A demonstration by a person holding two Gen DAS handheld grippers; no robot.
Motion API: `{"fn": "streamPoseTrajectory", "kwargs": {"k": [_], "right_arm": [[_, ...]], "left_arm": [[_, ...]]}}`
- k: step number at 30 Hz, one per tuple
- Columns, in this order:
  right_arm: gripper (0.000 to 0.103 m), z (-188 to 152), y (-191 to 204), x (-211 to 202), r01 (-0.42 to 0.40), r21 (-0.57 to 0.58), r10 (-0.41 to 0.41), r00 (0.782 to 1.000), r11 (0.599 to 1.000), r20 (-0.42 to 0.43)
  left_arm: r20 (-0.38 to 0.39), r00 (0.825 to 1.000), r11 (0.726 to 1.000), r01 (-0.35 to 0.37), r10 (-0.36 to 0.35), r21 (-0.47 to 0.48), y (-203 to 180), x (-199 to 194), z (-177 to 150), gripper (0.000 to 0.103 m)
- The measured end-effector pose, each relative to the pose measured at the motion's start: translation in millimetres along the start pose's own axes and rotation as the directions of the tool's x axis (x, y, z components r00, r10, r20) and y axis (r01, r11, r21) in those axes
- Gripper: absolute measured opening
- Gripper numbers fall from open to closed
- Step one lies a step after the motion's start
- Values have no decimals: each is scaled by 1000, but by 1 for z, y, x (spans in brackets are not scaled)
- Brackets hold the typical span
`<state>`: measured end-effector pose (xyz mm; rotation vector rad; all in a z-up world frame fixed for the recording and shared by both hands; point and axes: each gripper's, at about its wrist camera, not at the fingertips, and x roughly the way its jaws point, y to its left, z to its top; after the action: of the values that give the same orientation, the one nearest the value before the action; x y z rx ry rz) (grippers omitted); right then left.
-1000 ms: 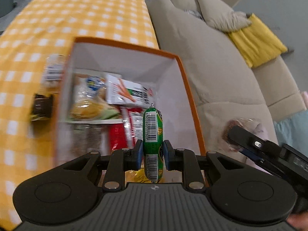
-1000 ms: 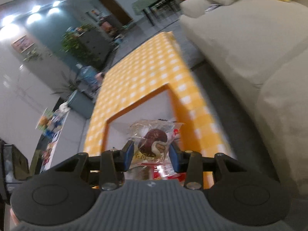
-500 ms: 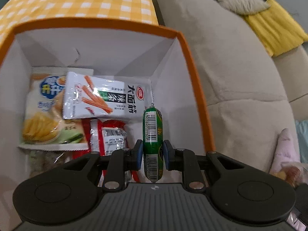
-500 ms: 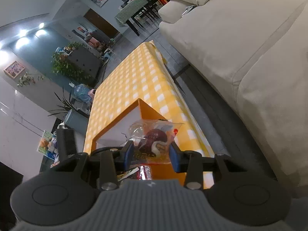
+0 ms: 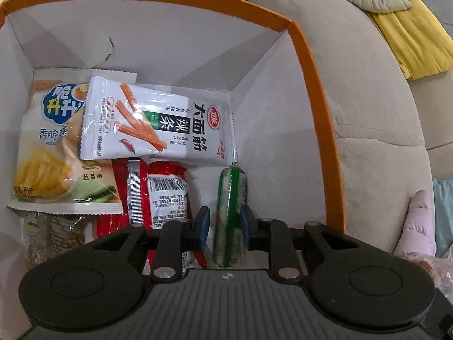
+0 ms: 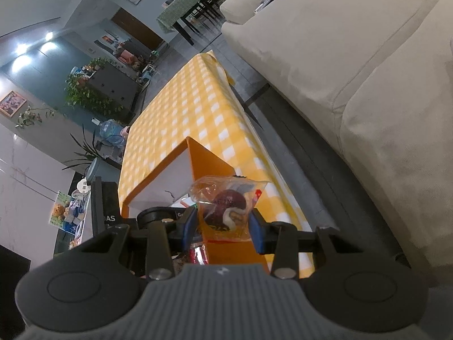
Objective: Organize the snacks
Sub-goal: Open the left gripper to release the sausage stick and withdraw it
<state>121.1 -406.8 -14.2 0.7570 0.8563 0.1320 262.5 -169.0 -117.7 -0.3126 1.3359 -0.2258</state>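
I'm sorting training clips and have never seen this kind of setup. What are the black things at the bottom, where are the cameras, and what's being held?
No robot here: a person holds a two-finger gripper in each hand, and a fisheye camera on each looks out along its fingers. The black shapes at the bottom are the grippers themselves.

The left wrist view looks down into an orange box that already holds a chips bag, a white snack packet and a red packet. The left gripper is opening, with a green sausage between its jaws, blurred as if dropping.

The right wrist view looks across the yellow checked table beside a sofa. The right gripper is shut on a clear-wrapped pastry, beside the box.
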Motion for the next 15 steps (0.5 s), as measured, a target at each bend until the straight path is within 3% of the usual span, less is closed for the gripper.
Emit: {"fn": "streamPoseTrajectory", "kwargs": {"k": [2, 3, 7, 15], "right_arm": [[39, 0, 1, 1, 11, -4, -11, 1000, 1000, 1], [39, 1, 2, 2, 13, -6, -13, 1000, 1000, 1], [39, 1, 4, 0, 13, -20, -13, 1000, 1000, 3], [38, 1, 18, 2, 7, -69, -6, 1000, 998, 8]], "left_arm": [[-8, 1000, 1000, -13, 13, -10, 1, -3, 2, 43], [-7, 1000, 1000, -2, 2, -21, 4, -7, 1, 45], [22, 996, 995, 86, -85, -47, 12, -31, -2, 65], [115, 986, 992, 113, -119, 62, 4, -99, -22, 71]]}}
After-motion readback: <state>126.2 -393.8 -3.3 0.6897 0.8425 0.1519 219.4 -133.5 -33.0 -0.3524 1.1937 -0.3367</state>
